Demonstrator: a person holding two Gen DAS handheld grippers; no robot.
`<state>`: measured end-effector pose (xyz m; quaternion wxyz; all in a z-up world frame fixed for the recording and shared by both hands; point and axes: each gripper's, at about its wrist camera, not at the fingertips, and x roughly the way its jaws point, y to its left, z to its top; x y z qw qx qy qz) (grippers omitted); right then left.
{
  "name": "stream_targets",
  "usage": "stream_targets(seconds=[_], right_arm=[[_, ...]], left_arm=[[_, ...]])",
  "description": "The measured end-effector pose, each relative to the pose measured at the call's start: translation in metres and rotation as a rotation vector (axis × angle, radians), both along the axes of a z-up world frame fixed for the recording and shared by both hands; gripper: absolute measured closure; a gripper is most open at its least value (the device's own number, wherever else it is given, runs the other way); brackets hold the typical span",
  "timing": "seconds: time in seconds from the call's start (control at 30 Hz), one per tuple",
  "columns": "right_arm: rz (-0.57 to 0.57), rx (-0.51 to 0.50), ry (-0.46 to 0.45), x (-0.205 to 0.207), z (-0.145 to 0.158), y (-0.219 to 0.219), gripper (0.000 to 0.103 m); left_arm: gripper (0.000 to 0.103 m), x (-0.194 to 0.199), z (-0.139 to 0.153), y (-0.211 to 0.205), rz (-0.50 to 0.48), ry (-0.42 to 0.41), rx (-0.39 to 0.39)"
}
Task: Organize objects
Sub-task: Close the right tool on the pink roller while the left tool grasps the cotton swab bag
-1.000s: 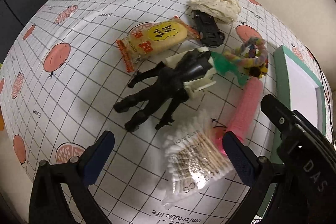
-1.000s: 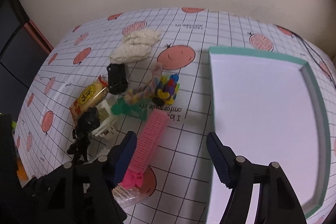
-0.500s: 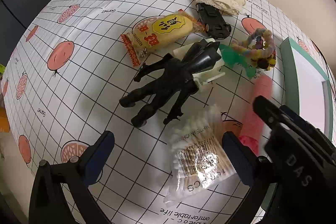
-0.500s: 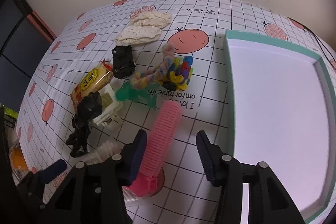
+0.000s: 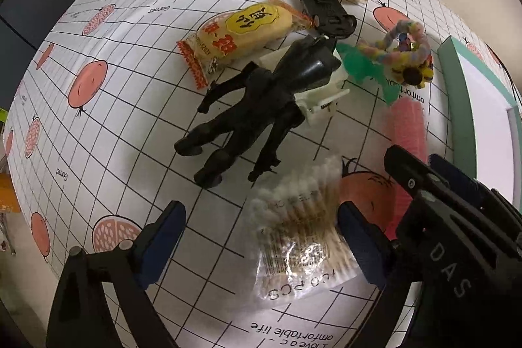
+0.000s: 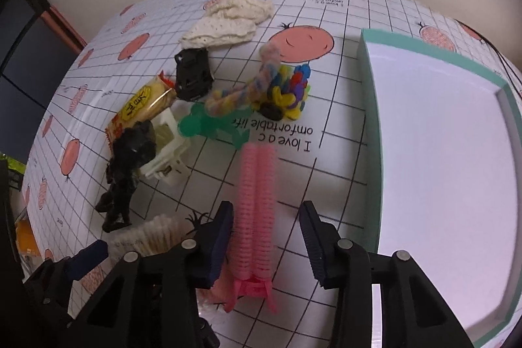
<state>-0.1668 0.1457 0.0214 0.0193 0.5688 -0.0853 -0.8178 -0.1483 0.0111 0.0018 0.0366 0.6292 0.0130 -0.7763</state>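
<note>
Nothing is sorted yet, by the look of it: the tray at the right of the right wrist view lies bare, and every object sits loose on the gridded cloth. The right gripper hangs with its jaws well apart on either side of the near end of the pink roller, lower centre, not closed on it. The left gripper is wide open around the swab pack, low in its view, gripping nothing. Snack, figure, toy car, white clip, rope toy, green piece and cloth pad all wait in the upper-left cluster.
</note>
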Motion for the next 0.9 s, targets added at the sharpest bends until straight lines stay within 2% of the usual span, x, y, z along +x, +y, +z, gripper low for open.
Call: stream_targets(seconds=[0.17, 0.3, 0.37, 0.53, 0.63, 0.7, 0.9], right_arm=[[0.009, 0.014, -0.001, 0.001, -0.001, -0.002, 0.06], [0.005, 0.018, -0.003, 0.003, 0.0, 0.004, 0.073], [0.011, 0.002, -0.001, 0.005, 0.0, 0.008, 0.073], [0.01, -0.018, -0.002, 0.006, 0.0, 0.013, 0.073], [0.018, -0.016, 0.001, 0.012, 0.002, 0.016, 0.073], [0.044, 0.023, 0.005, 0.013, 0.002, 0.011, 0.073], [0.048, 0.036, 0.001, 0.017, 0.003, 0.011, 0.073]], left_arm=[[0.012, -0.002, -0.001, -0.004, -0.004, -0.009, 0.021], [0.017, -0.002, 0.002, -0.006, -0.023, -0.003, 0.026], [0.022, -0.002, 0.004, -0.007, -0.032, 0.004, 0.027], [0.052, -0.003, 0.011, -0.008, -0.063, 0.039, 0.026], [0.059, -0.004, 0.014, -0.014, -0.054, 0.045, 0.032], [0.061, 0.0, 0.012, -0.016, -0.045, 0.046, 0.037], [0.062, -0.001, 0.015, -0.022, -0.053, 0.053, 0.039]])
